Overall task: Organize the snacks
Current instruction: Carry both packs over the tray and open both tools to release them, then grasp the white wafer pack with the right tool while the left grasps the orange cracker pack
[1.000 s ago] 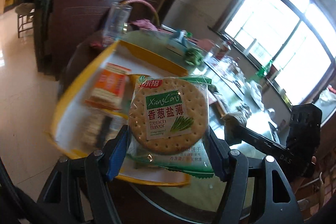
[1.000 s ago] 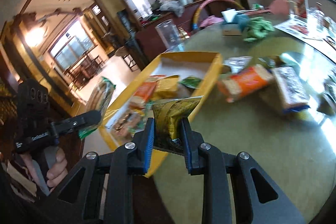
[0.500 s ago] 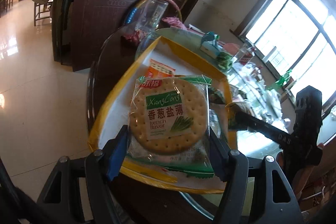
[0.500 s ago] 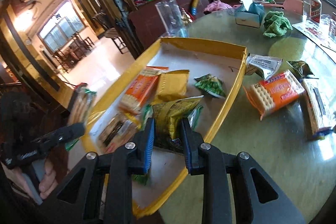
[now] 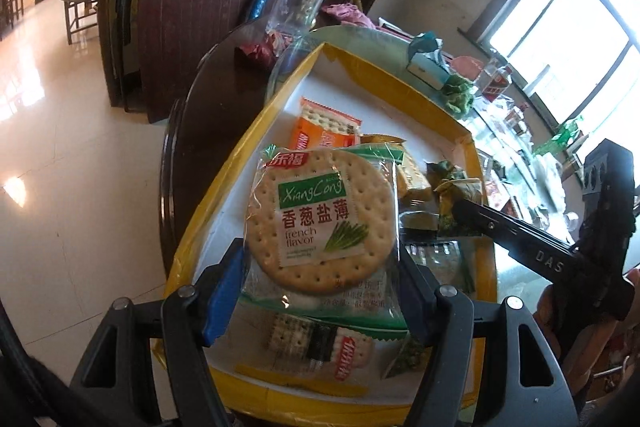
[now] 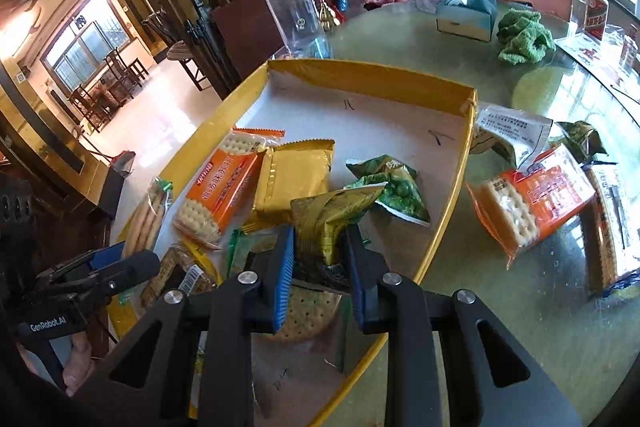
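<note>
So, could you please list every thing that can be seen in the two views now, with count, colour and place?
Shallow cardboard tray: one, yellow rim, white floor, on the table edge.
Round glass-topped table: one, greenish, under the tray.
Orange cracker packs: two, one in the tray, one on the table to its right.
Flat gold foil pack: one, in the tray.
Green snack pouch: one, in the tray.
Clear plastic cup: one, behind the tray.
Tissue box: one, teal, far side of the table.
Green cloth: one, beside the tissue box.
Round scallion cracker pack: one, green-edged, in the left gripper.
Olive-gold pouch: one, in the right gripper.
</note>
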`<move>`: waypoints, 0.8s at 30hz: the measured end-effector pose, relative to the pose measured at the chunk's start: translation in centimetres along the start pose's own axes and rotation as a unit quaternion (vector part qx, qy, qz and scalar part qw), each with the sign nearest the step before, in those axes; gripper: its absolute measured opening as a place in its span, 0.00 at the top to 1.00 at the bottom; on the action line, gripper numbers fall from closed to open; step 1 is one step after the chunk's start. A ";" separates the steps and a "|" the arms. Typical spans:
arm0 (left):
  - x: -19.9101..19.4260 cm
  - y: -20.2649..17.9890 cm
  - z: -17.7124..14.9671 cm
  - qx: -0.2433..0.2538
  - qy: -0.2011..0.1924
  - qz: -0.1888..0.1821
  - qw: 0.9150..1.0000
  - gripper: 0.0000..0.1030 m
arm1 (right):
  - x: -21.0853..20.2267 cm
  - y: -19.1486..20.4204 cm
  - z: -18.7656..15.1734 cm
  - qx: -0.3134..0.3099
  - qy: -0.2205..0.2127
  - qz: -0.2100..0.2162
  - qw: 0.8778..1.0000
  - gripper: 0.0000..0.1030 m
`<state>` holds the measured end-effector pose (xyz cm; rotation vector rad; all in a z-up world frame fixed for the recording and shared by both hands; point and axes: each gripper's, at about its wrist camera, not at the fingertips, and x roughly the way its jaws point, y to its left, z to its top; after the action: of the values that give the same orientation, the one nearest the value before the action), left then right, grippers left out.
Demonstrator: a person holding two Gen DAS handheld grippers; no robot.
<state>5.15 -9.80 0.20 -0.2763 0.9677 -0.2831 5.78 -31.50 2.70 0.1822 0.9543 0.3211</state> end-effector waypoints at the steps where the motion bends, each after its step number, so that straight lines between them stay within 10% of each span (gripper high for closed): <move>1: 0.1 -0.1 0.1 0.003 0.002 0.006 1.000 0.32 | 0.1 0.0 0.0 0.000 0.002 0.004 1.000 0.74; 24: -4.2 -4.1 -3.9 0.036 -0.062 0.033 0.997 0.22 | -9.7 -4.4 -4.4 0.037 -0.105 0.060 0.992 0.22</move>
<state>-0.78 -12.47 2.74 -0.1933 0.8398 -0.2379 -2.21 -38.93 6.34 0.3360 0.7480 0.3700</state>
